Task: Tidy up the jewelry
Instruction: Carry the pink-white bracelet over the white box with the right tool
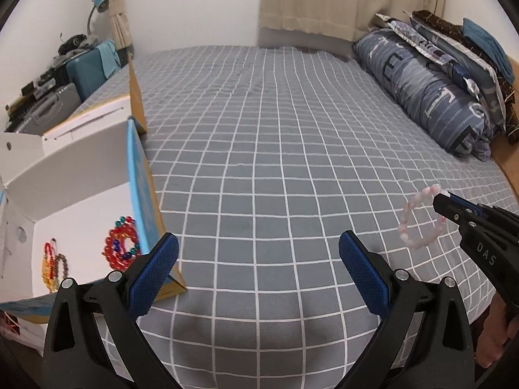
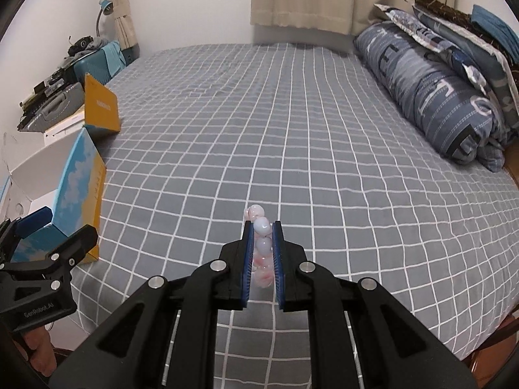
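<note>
Right gripper (image 2: 262,227) clamps a pink bead bracelet (image 2: 262,249) between its blue pads (image 2: 249,259), the loop hanging clear of the grid-checked bedsheet (image 2: 292,129) below the fingertips. Left gripper (image 1: 259,253) stands wide with nothing between its pads. Open white box (image 1: 81,210) lies just left of the left fingers, holding a red bead bracelet (image 1: 121,243) and an orange bead strand (image 1: 52,265).

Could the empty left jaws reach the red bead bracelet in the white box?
Probably yes: the left gripper is open and empty, the box has no lid over it, and the red bead bracelet lies uncovered close by.
</note>
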